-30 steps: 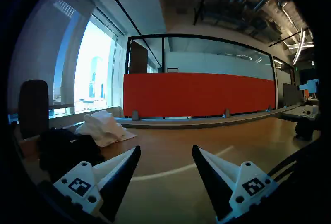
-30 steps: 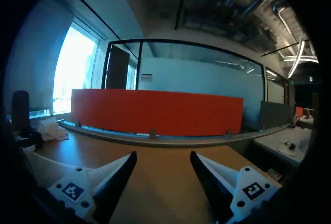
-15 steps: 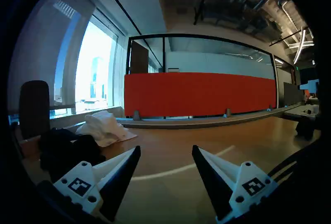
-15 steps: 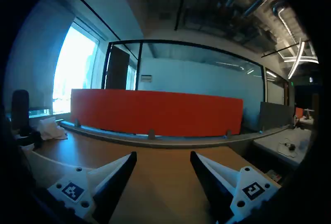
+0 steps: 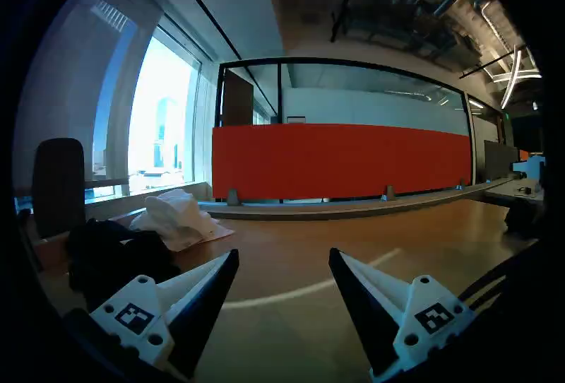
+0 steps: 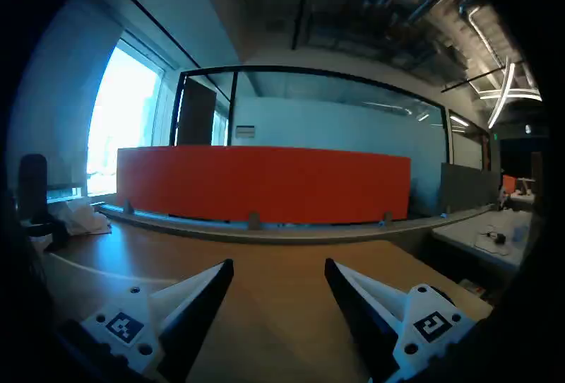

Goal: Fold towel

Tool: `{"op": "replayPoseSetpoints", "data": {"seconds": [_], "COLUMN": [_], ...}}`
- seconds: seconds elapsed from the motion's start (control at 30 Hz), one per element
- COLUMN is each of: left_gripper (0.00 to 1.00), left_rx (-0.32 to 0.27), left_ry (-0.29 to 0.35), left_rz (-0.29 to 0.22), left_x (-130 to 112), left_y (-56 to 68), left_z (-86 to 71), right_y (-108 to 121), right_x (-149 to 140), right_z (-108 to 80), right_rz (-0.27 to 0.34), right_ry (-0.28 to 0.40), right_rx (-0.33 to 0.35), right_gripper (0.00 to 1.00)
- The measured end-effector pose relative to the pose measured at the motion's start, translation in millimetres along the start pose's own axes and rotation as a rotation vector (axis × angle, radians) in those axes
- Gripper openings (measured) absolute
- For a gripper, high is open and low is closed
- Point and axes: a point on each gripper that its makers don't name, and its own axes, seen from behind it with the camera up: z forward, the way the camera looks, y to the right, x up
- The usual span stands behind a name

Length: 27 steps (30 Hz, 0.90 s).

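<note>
Open-plan office. A pale wooden surface [image 5: 296, 249] stretches ahead beneath the jaws, crossed by a thin white curved line [image 5: 311, 286]. Straight beyond the jaws, along the surface's far edge, stands a long orange-red partition [image 5: 339, 160]. Behind it rises a glass wall in a black frame [image 5: 367, 93]. Up and left of the jaws, a tall window [image 5: 159, 132] lets in bright daylight. Further left is a dark rounded shape [image 5: 58, 181], perhaps a chair back. High overhead, exposed pipes [image 5: 431, 1] cross a dark ceiling, and slim strip lights [image 5: 514, 75] glow at the upper right. In the right gripper view, a pale grey desk [image 6: 466, 234] sits right of the jaws.
</note>
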Motion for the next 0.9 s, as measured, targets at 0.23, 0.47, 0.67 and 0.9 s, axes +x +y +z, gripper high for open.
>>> {"op": "replayPoseSetpoints", "data": {"seconds": [0.23,0.47,0.67,0.9], "left_gripper": [0.94,0.94,0.94,0.94], "left_rx": [0.0,0.0,0.0,0.0], "left_ry": [0.0,0.0,0.0,0.0], "left_rz": [0.0,0.0,0.001,0.0], "left_x": [0.2,0.0,-0.1,-0.1], "left_y": [0.2,0.0,0.0,0.4], "left_z": [0.3,0.2,0.1,0.0], "right_y": [1.2,5.5,12.1,13.8], "right_x": [-27.5,-47.6,-60.2,-67.8], "right_z": [-0.3,2.3,3.6,3.6], "right_rz": [0.026,0.07,0.081,0.087], "right_ry": [-0.019,-0.018,-0.017,-0.017], "right_rx": [0.003,0.005,0.001,0.004], "right_gripper": [1.0,1.0,1.0,1.0]}}
